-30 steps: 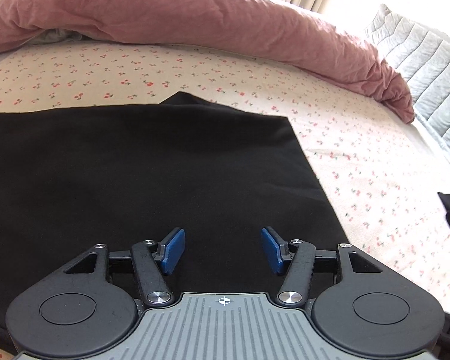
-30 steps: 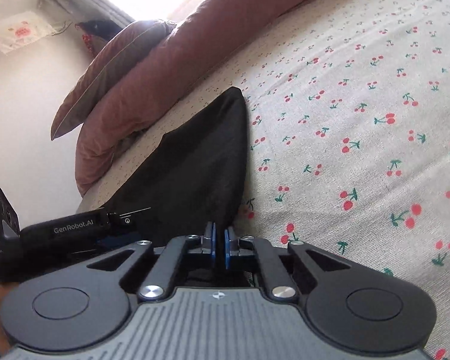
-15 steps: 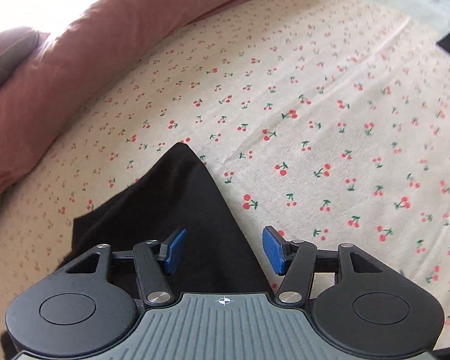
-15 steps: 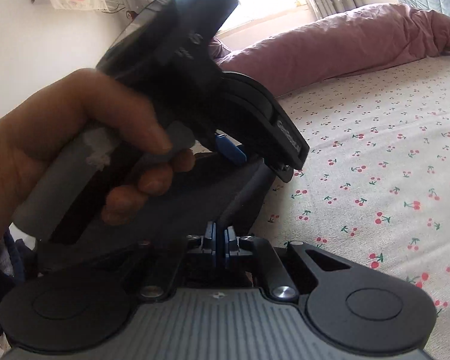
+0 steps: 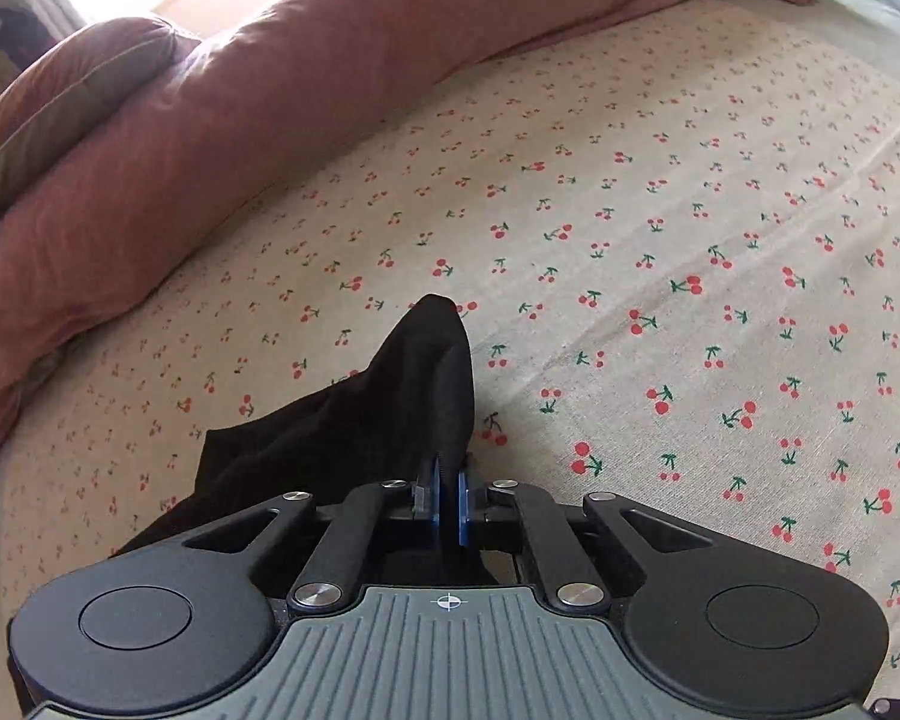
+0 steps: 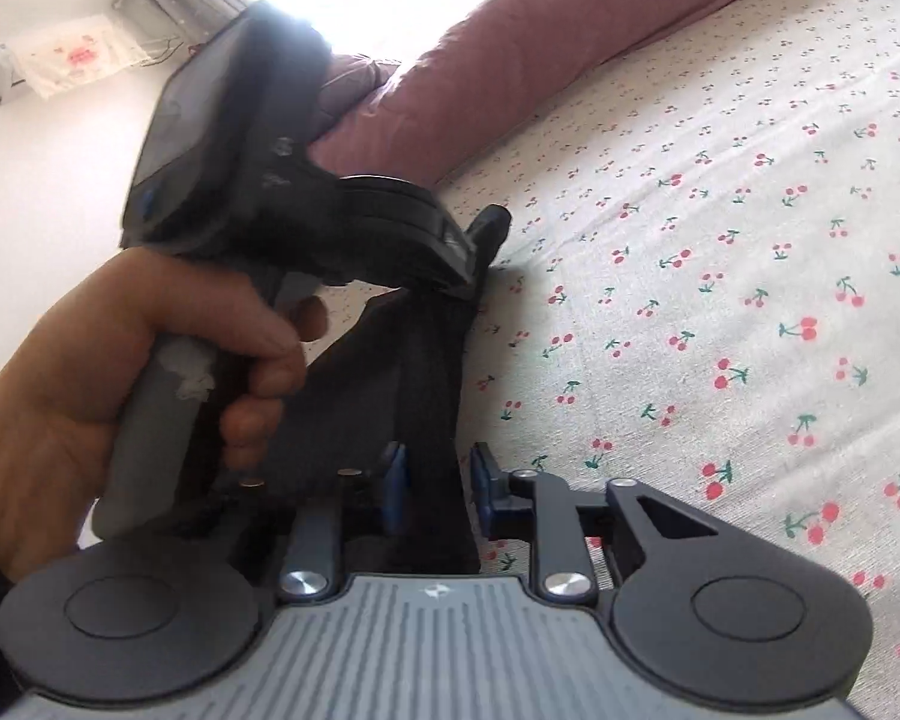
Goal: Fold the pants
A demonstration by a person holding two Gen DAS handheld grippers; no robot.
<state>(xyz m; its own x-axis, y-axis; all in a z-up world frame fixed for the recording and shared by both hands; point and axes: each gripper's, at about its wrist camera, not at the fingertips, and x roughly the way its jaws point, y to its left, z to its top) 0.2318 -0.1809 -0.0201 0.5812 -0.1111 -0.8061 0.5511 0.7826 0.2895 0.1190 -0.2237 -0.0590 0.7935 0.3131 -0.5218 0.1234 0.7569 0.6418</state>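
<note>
Starting from the left: the left tool has just snapped closed on a fold of the black pants, pads pressed tight with the cloth pinched between them. In the right wrist view you can see the person's left hand wrapped round that tool's handle, holding it just ahead of the other one.

Moving right, the right tool has just been opening. Its jaws now stand partway apart, and the same ridge of pants runs straight through the gap, but the pads don't look like they're pressing on it, so I'd call that a release, basically a hand-off.

The pants sit on the cherry-print bedsheet, bunched into a long ridge pointing away from both tools toward the pink duvet. Both tools line up along that axis, left one farther up it. So my guess is the next pull is the left hand's job.
</note>
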